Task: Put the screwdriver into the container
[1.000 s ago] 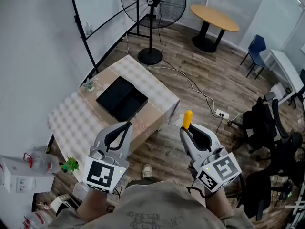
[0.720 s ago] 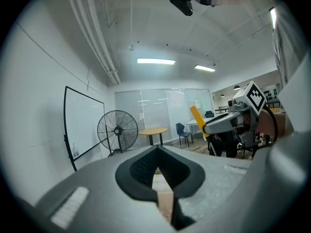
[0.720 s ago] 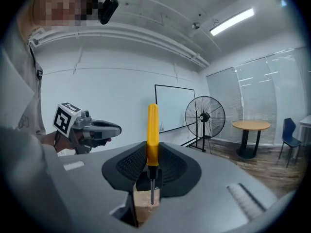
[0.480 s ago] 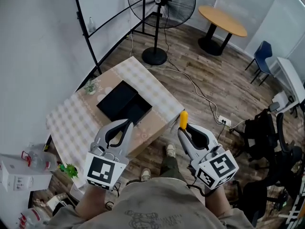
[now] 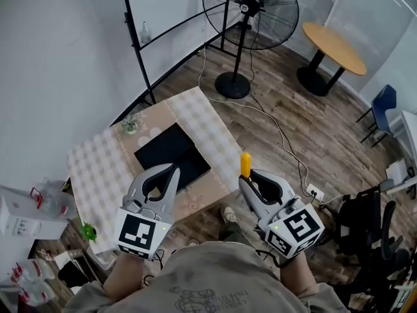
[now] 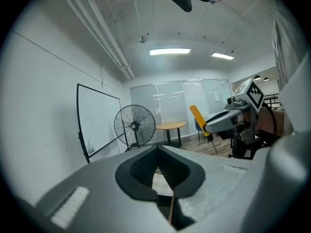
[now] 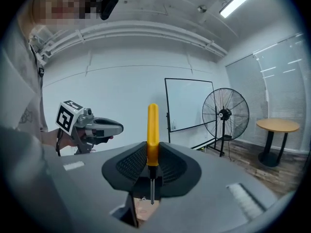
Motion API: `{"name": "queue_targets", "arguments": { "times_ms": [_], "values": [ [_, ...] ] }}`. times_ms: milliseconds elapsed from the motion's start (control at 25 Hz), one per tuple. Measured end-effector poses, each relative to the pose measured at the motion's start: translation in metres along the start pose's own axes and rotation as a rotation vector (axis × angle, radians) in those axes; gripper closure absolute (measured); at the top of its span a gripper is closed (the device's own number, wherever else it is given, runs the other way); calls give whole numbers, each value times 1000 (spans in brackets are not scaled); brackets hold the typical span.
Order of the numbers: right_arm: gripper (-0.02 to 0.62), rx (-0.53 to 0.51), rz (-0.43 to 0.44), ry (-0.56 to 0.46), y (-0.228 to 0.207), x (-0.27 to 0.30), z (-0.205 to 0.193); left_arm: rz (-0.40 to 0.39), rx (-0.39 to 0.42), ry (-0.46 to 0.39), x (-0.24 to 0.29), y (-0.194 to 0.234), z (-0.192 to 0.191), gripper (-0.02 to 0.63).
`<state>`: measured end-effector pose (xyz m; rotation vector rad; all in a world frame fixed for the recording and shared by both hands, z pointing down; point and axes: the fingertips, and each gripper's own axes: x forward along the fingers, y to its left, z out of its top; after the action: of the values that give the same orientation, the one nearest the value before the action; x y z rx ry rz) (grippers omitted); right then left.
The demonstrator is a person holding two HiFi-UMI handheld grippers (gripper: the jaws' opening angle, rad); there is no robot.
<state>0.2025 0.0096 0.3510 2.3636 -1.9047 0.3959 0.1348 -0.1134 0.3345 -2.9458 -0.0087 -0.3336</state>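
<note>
A black pedestal fan (image 5: 251, 8) stands at top centre of the head view, with a round wooden table (image 5: 333, 47) to its right and a blue chair (image 5: 381, 106) at the right edge. Centre left is a low table with a checked cloth (image 5: 98, 168), a small potted plant (image 5: 130, 124) near its upper-left edge. A white cable (image 5: 280, 134) crosses the wood floor to a power strip (image 5: 315, 191).

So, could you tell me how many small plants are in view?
2: one plant on the table by the black container, another plant down off its left end. More may be hidden.
</note>
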Motion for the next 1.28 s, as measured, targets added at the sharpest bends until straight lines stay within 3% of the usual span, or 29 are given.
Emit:
{"name": "queue_targets", "arguments": {
  "times_ms": [360,680,1080,1280],
  "values": [
    [497,-35,184,52,-77,51,18,198,-32,72,56,18,12,606],
    [497,-84,379,94,-108,96,20,386,-90,147,75,28,0,606],
    [497,-140,585,142,-86,143,11,581,-159,247,45,38,-29,606],
    [497,-186,633,157,-62,156,11,622,-169,264,26,46,-34,606]
  ]
}}
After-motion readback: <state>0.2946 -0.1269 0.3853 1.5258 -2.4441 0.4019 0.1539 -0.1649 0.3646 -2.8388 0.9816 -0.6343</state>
